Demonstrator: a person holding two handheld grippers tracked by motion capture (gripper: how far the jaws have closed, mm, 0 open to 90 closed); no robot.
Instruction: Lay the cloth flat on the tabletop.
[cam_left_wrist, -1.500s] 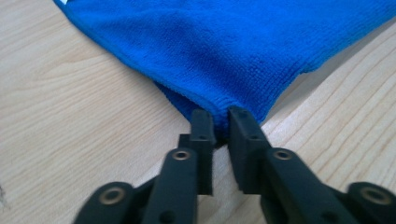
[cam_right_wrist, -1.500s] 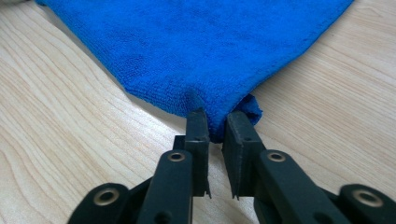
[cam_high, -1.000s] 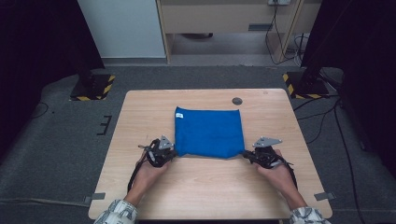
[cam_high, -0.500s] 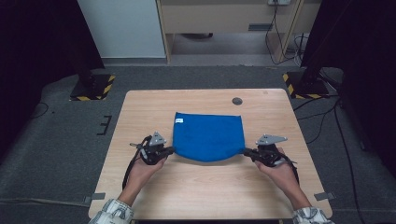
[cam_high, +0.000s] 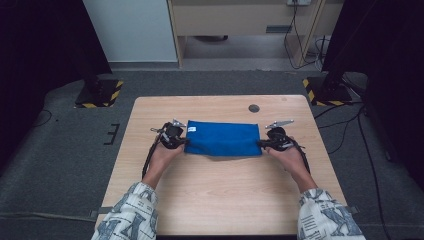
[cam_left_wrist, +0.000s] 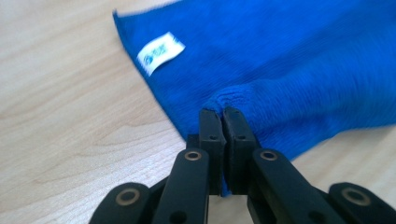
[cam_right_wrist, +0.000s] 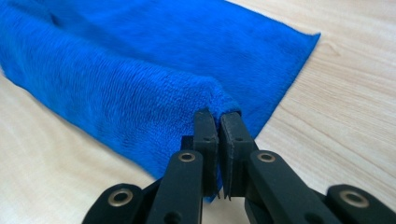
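The left gripper (cam_left_wrist: 223, 114) pinches one near corner of a blue cloth (cam_high: 223, 138); the right gripper (cam_right_wrist: 217, 116) pinches the other. Both corners are lifted and carried toward the far edge, so the cloth lies half-doubled at the centre of the frame on a wooden table (cam_high: 225, 200). The fold looks nearly made; setting the corners down and letting go remain.

I'm working in a lab-like test room: around my wooden table (cam_high: 225, 200) lie grey carpet (cam_high: 60, 165), hazard-striped stand bases (cam_high: 100, 95) and trailing cables (cam_high: 350, 125).
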